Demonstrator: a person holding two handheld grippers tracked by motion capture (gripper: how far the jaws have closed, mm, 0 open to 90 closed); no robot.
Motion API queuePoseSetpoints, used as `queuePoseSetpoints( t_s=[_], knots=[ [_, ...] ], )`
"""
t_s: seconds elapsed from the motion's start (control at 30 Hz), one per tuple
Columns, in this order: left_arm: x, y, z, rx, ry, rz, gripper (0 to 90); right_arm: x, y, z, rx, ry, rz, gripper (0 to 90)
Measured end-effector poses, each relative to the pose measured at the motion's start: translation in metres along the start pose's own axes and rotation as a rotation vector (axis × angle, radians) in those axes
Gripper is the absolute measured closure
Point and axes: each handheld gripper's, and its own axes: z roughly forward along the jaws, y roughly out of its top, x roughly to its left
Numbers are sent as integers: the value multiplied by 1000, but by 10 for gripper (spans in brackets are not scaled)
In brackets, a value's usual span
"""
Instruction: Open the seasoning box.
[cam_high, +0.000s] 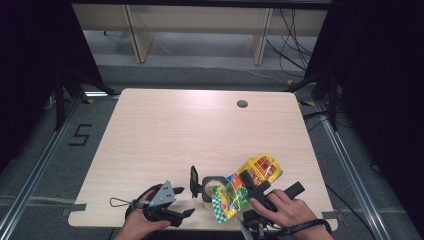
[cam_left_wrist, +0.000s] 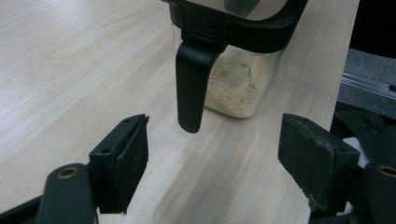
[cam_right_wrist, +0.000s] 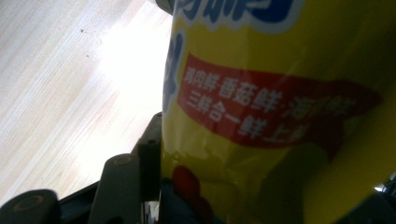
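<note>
A clear square container (cam_high: 211, 189) with beige powder stands near the table's front edge, its black lid (cam_high: 194, 181) flipped up to the left. My right gripper (cam_high: 248, 181) is shut on a yellow snack-style bag (cam_high: 245, 187), which tilts with its lower end over the container's mouth. In the right gripper view the bag (cam_right_wrist: 280, 116) is pressed against one finger (cam_right_wrist: 149, 161), and the other finger is hidden behind it. My left gripper (cam_high: 184, 201) stands open just left of the container. In the left gripper view the container (cam_left_wrist: 238, 84) and its hanging black latch (cam_left_wrist: 191, 88) lie just ahead of the left gripper (cam_left_wrist: 212, 154).
The light wooden table (cam_high: 175, 135) has a round cable hole (cam_high: 242, 104) at the far right. The container stands close to the table's front edge (cam_high: 200, 225). Dark floor, rails and cables surround the table.
</note>
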Motion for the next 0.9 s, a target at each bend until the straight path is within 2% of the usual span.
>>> queuePoseSetpoints(
  t_s=[0.1, 0.17, 0.23, 0.3, 0.33, 0.43, 0.5, 0.6, 0.63, 0.7, 0.83, 0.9],
  knots=[
    [1, 0, 0, 1, -8, 17, 242, 0, 0, 0, 0, -2, 5, 486],
    [0, 0, 0, -3, 2, -2, 242, 0, 0, 0, 1, -4, 6, 486],
    [1, 0, -1, 11, -10, 9, 242, 0, 0, 0, 2, -2, 6, 486],
    [1, 0, 0, -8, -5, 23, 242, 0, 0, 0, 3, -4, 2, 486],
    [1, 1, -1, 10, -9, 8, 242, 1, 1, 0, 5, -5, -5, 486],
    [0, -1, 0, -9, -5, 10, 242, 1, 1, 0, -3, -4, 1, 486],
    [1, 1, -1, 10, -7, 12, 242, 0, 2, -1, -1, -5, -2, 486],
    [1, 0, -1, -2, 3, 15, 242, 0, 2, 0, -1, -3, -2, 486],
    [1, 0, -1, 8, 3, 22, 242, 0, 3, -1, -2, -2, -7, 486],
    [1, 1, -1, 3, -4, 5, 242, 0, 4, -1, -10, -4, -10, 486],
    [2, 0, -1, 11, 1, 23, 242, 1, 4, 0, -11, -2, -6, 486],
    [1, 1, -1, 4, -4, 6, 242, 1, 3, 0, -8, -1, -8, 486]
  ],
)
